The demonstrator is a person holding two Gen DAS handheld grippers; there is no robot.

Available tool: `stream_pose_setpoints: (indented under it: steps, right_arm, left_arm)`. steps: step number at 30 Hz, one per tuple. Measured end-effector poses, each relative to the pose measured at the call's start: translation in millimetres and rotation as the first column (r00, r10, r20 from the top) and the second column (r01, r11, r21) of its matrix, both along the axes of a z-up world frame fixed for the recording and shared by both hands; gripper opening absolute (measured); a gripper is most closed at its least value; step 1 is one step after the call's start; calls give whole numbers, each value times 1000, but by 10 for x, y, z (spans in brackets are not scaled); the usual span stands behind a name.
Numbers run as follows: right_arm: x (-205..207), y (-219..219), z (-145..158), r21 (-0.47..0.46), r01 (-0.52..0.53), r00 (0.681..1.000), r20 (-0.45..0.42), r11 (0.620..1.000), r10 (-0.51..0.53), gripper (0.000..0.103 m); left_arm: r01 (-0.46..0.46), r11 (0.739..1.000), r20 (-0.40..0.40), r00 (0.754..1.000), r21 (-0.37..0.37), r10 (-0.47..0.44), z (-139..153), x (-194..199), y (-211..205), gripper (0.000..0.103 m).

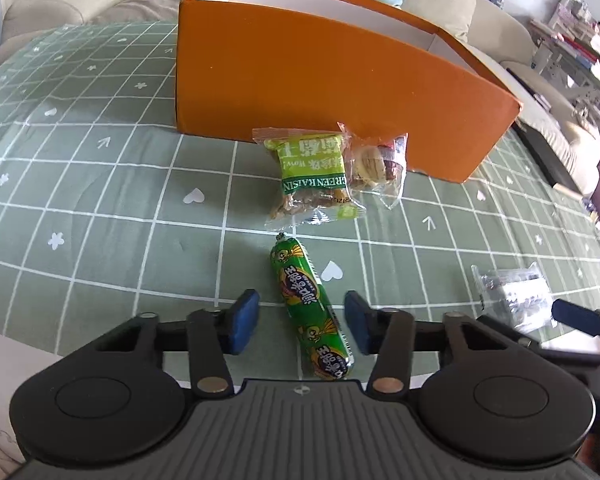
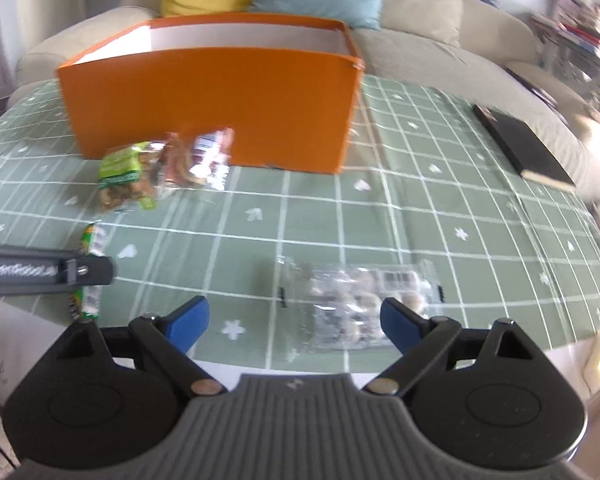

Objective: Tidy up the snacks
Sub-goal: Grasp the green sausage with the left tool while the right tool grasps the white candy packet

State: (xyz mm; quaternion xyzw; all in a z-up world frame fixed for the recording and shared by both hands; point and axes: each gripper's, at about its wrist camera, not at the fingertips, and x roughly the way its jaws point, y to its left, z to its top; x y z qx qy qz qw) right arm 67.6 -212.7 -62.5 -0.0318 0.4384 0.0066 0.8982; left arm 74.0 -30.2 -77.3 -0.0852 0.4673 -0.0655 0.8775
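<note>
The left tool (image 1: 301, 325) brackets the sausage (image 1: 310, 312), pads not yet touching; the right tool (image 2: 295, 322) gapes over a clear packet (image 2: 360, 304). Next: grip, lift toward the box (image 1: 320, 80) ahead

On the tablecloth (image 1: 100, 184) I see the box (image 1: 300, 80) farthest back, two snack packets (image 1: 312, 172) side by side just before it, the sausage stick (image 1: 312, 312) nearer me, and a clear packet (image 2: 356, 304) off to its right.
</note>
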Motion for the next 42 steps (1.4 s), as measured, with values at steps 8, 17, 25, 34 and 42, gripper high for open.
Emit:
stream_pose_setpoints:
  steps: [8, 17, 25, 34, 42]
  right_arm:
    - [186, -241, -183, -24, 146, 986, -82, 989, -148, 97]
    - [195, -51, -229, 71, 2, 996, -94, 997, 4, 82]
    - [-11, 519, -177, 92, -282, 955, -70, 955, 289, 77]
    - [-79, 591, -45, 59, -340, 940, 7, 938, 341, 78]
    - [104, 193, -121, 36, -162, 984, -73, 986, 164, 63]
  left_arm:
    - [9, 1000, 0, 1000, 13, -9, 14, -61, 59, 27]
    - [-32, 999, -6, 999, 26, 32, 24, -130, 258, 27]
    - [-39, 998, -7, 999, 39, 39, 31, -201, 321, 27]
    - [-47, 998, -11, 999, 48, 47, 39, -251, 391, 27]
    - [-45, 998, -12, 999, 50, 46, 40, -268, 403, 27]
